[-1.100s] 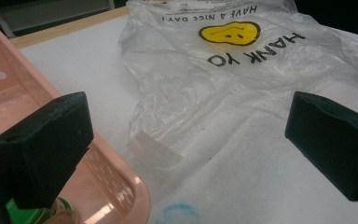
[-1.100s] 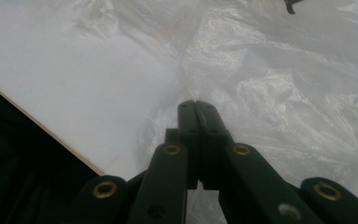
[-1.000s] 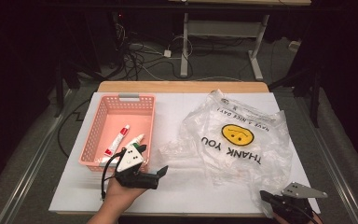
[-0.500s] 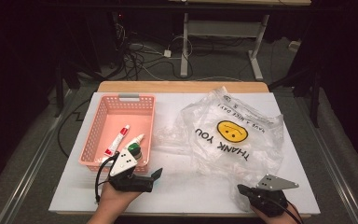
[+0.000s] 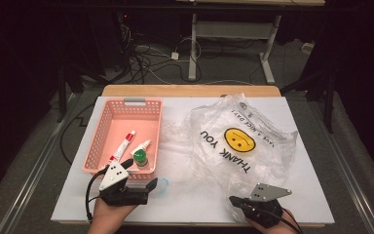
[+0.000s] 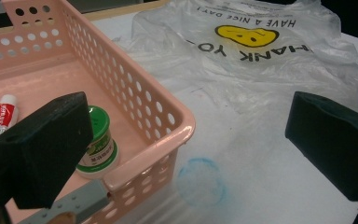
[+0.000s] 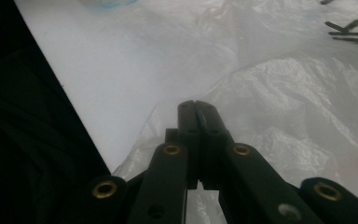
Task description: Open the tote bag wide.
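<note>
Bag [image 5: 243, 141] lies flat, long axis running diagonally, near corner toward right gripper [image 5: 233, 200]. Right jaws clenched, pinching bag edge. Left gripper [image 5: 152, 184] released beside basket [image 5: 108, 127].

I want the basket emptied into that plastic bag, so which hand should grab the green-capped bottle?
Probably the left. The left gripper sits at the pink basket's near rim, jaws open, the green-capped bottle just ahead. The right gripper is shut, down at the plastic bag's near edge.

Lab: dark room, floor cables [image 5: 146, 61], white bench [image 5: 185, 195].
</note>
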`<state>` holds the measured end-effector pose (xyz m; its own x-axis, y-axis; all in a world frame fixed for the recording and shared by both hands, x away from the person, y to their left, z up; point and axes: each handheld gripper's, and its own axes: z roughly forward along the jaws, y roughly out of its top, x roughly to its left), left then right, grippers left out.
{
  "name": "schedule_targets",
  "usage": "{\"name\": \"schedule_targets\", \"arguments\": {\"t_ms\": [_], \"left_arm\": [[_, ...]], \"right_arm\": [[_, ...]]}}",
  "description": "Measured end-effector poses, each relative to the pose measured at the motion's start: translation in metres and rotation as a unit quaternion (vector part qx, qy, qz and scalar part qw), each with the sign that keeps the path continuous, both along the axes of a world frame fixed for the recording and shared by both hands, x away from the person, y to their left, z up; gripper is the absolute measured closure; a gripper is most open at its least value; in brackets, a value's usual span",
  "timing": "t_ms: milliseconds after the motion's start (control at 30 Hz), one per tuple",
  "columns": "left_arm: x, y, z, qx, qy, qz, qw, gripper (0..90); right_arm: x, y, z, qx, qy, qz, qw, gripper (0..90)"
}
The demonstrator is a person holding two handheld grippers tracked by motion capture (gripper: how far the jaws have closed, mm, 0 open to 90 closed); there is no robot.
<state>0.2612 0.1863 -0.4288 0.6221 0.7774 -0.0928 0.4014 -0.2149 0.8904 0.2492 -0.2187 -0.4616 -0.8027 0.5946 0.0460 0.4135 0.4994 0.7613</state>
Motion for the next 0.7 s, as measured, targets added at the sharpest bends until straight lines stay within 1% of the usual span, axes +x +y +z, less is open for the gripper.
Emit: {"name": "schedule_targets", "arguments": {"t_ms": [100, 133, 167, 200, 233, 267, 300, 333, 367, 400, 467, 500, 567, 633, 700], "left_arm": [[-0.002, 0.002, 0.000, 0.000, -0.002, 0.002, 1.0000, 0.3], [-0.002, 0.002, 0.001, -0.001, -0.002, 0.002, 1.0000, 0.3], [-0.002, 0.002, 0.001, -0.002, -0.002, 0.003, 1.0000, 0.3], [-0.002, 0.002, 0.000, -0.003, -0.002, 0.003, 1.0000, 0.3], [-0.001, 0.003, 0.000, -0.004, -0.002, 0.002, 1.0000, 0.3], [-0.001, 0.003, 0.000, -0.008, -0.008, 0.000, 0.9999, 0.2], [-0.001, 0.003, 0.000, -0.008, -0.008, 0.000, 0.9999, 0.4], [-0.001, 0.004, 0.000, -0.010, -0.011, 0.001, 0.9999, 0.4], [-0.001, 0.004, 0.000, -0.012, -0.010, 0.003, 0.9999, 0.9], [0.000, 0.005, 0.001, -0.014, -0.004, 0.002, 0.9999, 0.9], [0.002, 0.005, 0.001, -0.016, 0.007, 0.005, 0.9998, 0.9], [0.003, 0.005, 0.001, -0.014, 0.009, 0.006, 0.9998, 0.8], [0.003, 0.005, 0.001, -0.009, 0.014, 0.008, 0.9998, 0.8], [0.004, 0.003, 0.001, -0.005, 0.014, 0.007, 0.9999, 0.8], [0.004, 0.002, 0.000, -0.004, 0.013, 0.002, 0.9999, 0.8]], "right_arm": [[-0.001, 0.004, 0.000, 0.006, 0.003, 0.007, 1.0000, 90.0], [-0.004, 0.006, 0.001, -0.001, -0.001, 0.015, 0.9999, 89.9], [-0.004, 0.006, 0.001, -0.001, -0.001, 0.015, 0.9999, 89.9], [-0.005, 0.005, 0.004, 0.004, -0.010, 0.021, 0.9997, 81.7], [-0.005, 0.005, 0.004, 0.004, -0.010, 0.021, 0.9997, 81.7], [-0.005, 0.001, 0.009, 0.022, -0.014, 0.016, 0.9995, 75.8], [-0.005, 0.001, 0.009, 0.022, -0.014, 0.016, 0.9995, 75.8], [-0.006, -0.002, 0.011, 0.031, -0.018, 0.012, 0.9993, 72.8], [-0.005, -0.009, 0.017, 0.053, -0.026, 0.007, 0.9983, 67.7], [-0.005, -0.009, 0.017, 0.053, -0.026, 0.007, 0.9983, 67.7], [-0.005, -0.016, 0.022, 0.065, -0.036, -0.006, 0.9972, 63.5], [-0.004, -0.019, 0.025, 0.070, -0.042, -0.012, 0.9966, 61.0], [-0.003, -0.024, 0.029, 0.078, -0.051, -0.030, 0.9952, 53.7], [0.000, -0.028, 0.031, 0.080, -0.063, -0.043, 0.9939, 45.3], [0.005, -0.030, 0.031, 0.079, -0.065, -0.048, 0.9936, 35.6]]}}
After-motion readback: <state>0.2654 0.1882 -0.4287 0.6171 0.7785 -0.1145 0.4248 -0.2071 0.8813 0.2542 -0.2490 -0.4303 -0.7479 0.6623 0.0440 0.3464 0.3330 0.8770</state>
